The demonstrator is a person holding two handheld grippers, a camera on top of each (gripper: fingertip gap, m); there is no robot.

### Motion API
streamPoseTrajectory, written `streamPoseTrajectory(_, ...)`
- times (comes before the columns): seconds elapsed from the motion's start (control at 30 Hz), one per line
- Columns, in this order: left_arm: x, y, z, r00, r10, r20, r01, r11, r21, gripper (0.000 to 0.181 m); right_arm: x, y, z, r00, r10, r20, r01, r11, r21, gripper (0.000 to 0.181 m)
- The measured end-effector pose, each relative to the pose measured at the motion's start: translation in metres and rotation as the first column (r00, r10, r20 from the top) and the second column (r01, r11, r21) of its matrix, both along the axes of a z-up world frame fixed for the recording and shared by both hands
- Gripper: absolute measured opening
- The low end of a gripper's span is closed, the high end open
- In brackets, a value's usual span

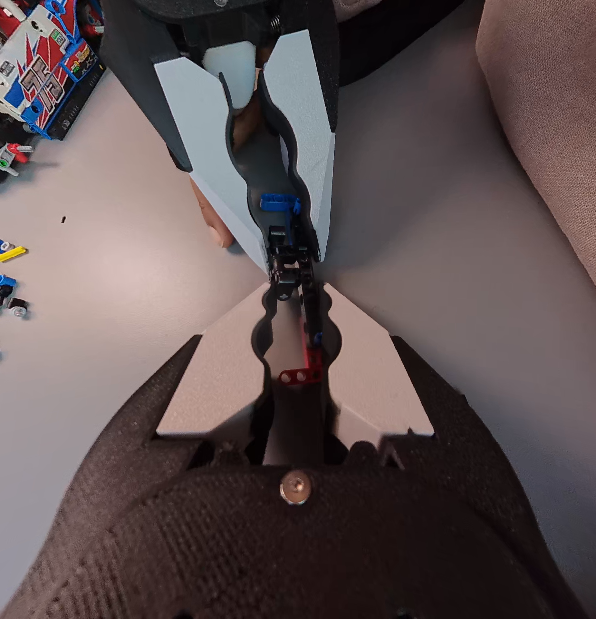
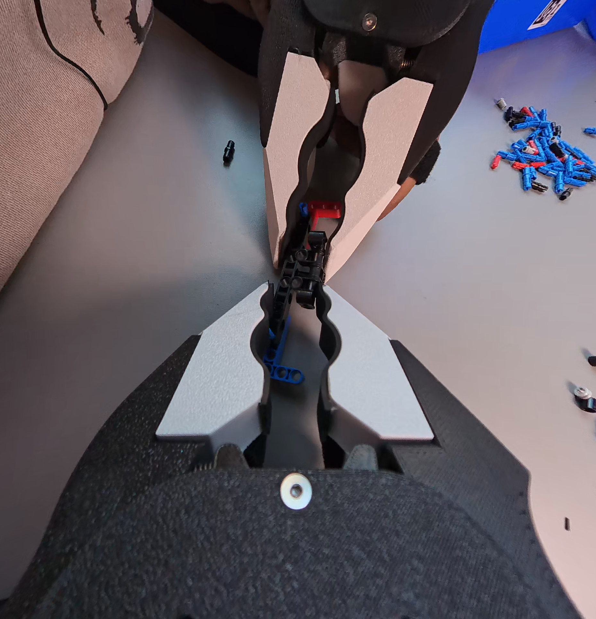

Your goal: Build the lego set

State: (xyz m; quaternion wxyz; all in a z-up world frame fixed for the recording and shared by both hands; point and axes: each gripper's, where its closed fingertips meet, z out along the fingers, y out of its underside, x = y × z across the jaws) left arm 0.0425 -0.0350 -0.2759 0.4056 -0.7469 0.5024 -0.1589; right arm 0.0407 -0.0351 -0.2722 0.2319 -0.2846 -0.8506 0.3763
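Two tongs meet tip to tip over the grey counter (image 1: 424, 301), both clamped on the same small lego assembly (image 1: 290, 268) — a black beam cluster with a red L-shaped beam (image 1: 301, 373) at one end and a blue L-shaped beam (image 2: 280, 368) at the other. The left tongs (image 1: 295, 288) pinch the red end, so the red beam lies back between their fingers; the right tongs (image 2: 295, 288) pinch the blue end likewise. The assembly hangs above the counter, bridging the two sets of tips. Off to the left tongs' left sit the printed lego box (image 1: 39, 73) and a few loose pieces (image 1: 8, 251); to the right tongs' right lies a heap of blue pins (image 2: 547, 150) — well apart. A beige cushion (image 1: 551, 117) lies beside the tongs.
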Motion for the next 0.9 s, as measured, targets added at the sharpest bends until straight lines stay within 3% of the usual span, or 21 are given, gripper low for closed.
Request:
streamPoseTrajectory(0.17, 0.001, 0.0, 0.0, 0.999, 0.017, 0.03, -0.015, 0.998, -0.055, 0.021, 0.0, 0.001, 0.001, 1.0, -0.004, 0.007, 0.004, 1.0, 0.009, 0.023)
streamPoseTrajectory(0.23, 0.003, -0.001, -0.001, 0.998, 0.035, 0.06, -0.027, 0.992, -0.124, 0.008, 0.0, 0.001, 0.004, 1.0, -0.001, -0.007, 0.001, 1.0, 0.015, 0.02)
streamPoseTrajectory(0.3, 0.002, 0.001, -0.002, 0.998, 0.041, 0.041, -0.037, 0.994, -0.102, 0.008, 0.0, -0.006, 0.012, 1.0, 0.012, -0.016, -0.012, 0.999, -0.037, 0.015)
streamPoseTrajectory(0.4, 0.004, 0.0, -0.002, 0.999, 0.031, 0.022, -0.029, 0.997, -0.07, 0.008, 0.001, -0.004, 0.003, 1.0, 0.009, 0.011, -0.009, 0.999, 0.036, 0.015)
streamPoseTrajectory(0.53, 0.0, 0.004, -0.002, 0.999, 0.052, 0.012, -0.052, 0.997, -0.054, 0.008, -0.001, -0.001, 0.004, 1.0, -0.025, 0.017, 0.025, 1.0, -0.002, 0.015)
streamPoseTrajectory(0.73, -0.01, 0.007, -0.001, 0.997, 0.08, -0.02, -0.08, 0.996, -0.024, 0.023, -0.003, 0.012, 0.011, 0.992, -0.095, 0.079, 0.103, 0.989, -0.102, 0.014)
streamPoseTrajectory(0.8, -0.014, 0.004, -0.001, 0.996, 0.081, -0.033, -0.083, 0.996, -0.042, 0.022, -0.003, 0.017, 0.013, 0.989, -0.112, 0.099, 0.124, 0.985, -0.121, 0.014)
streamPoseTrajectory(0.9, -0.02, 0.004, -0.002, 0.992, 0.091, -0.087, -0.092, 0.996, -0.002, 0.006, 0.0, 0.017, 0.011, 0.985, -0.11, 0.134, 0.127, 0.985, -0.121, 0.015)
